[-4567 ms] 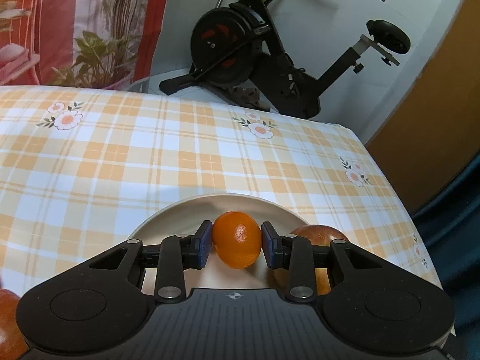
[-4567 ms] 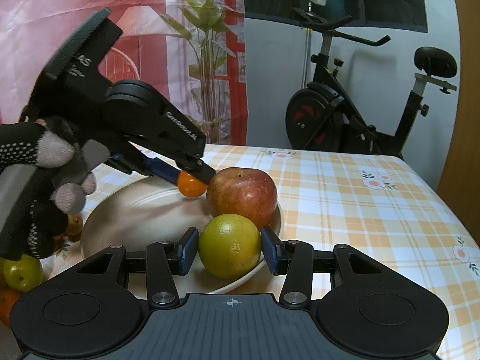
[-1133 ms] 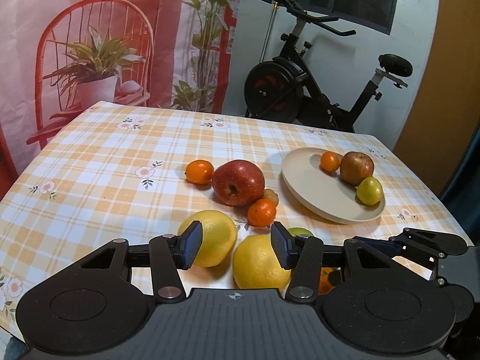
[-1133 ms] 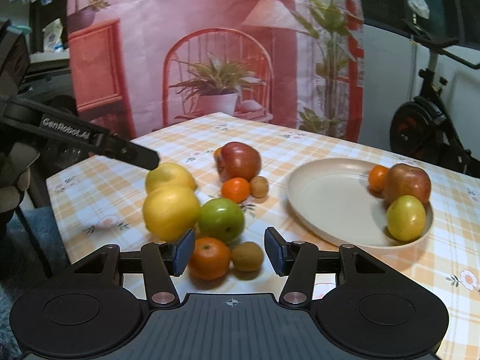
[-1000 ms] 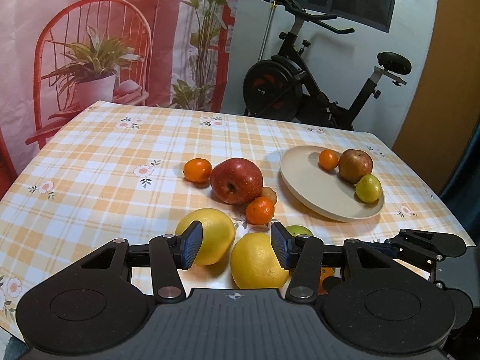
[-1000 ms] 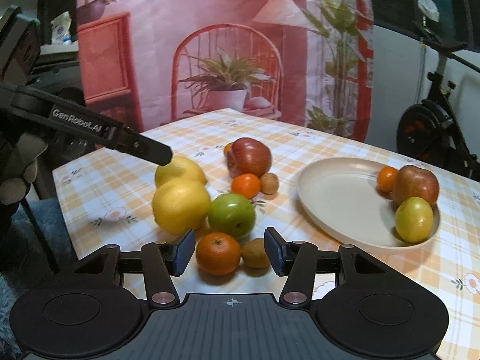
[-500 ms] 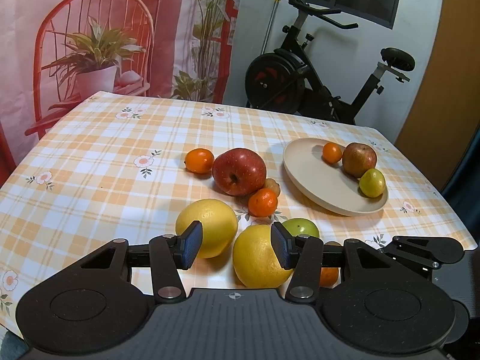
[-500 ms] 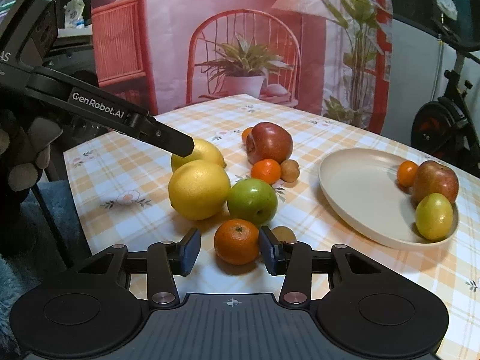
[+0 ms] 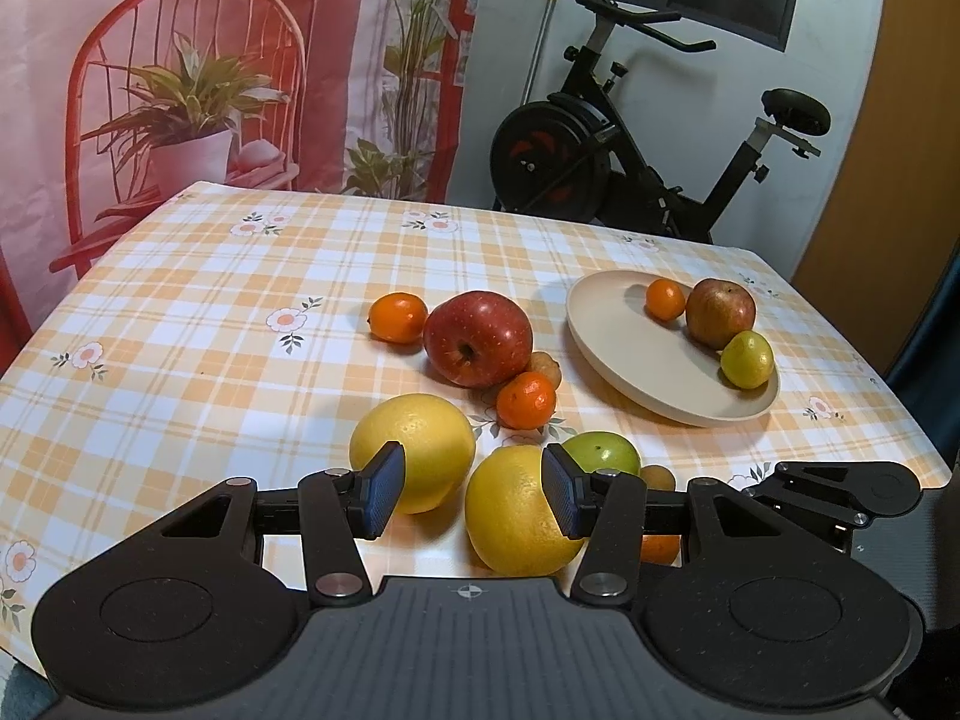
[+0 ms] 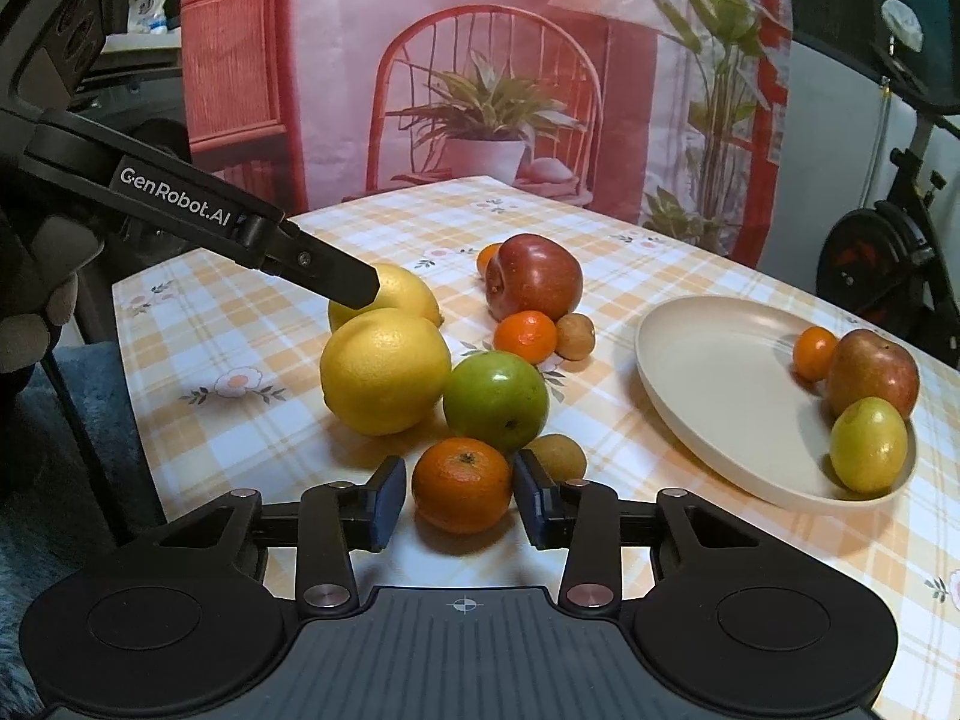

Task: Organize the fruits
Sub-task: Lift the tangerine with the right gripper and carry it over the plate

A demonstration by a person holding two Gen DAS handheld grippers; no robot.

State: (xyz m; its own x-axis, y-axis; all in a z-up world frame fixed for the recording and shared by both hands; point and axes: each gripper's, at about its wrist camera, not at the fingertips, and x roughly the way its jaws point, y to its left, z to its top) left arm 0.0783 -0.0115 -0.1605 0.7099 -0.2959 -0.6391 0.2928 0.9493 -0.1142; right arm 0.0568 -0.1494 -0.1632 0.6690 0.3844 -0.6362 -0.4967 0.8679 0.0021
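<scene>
A mandarin lies on the checked tablecloth between the pads of my right gripper. Its jaws are closing; a thin gap still shows at the left pad. My left gripper hovers open above two big yellow citrus fruits and grips neither. One left finger shows in the right wrist view, over the yellow fruits. The beige plate carries a small mandarin, a reddish apple and a yellow-green citrus.
Loose on the cloth are a green apple, a red apple, a mandarin and two brown kiwi-like fruits. An exercise bike stands behind the table. The table's front edge is close to both grippers.
The right gripper has come in on the mandarin and its jaws have narrowed around it. The left gripper has kept its place and its opening.
</scene>
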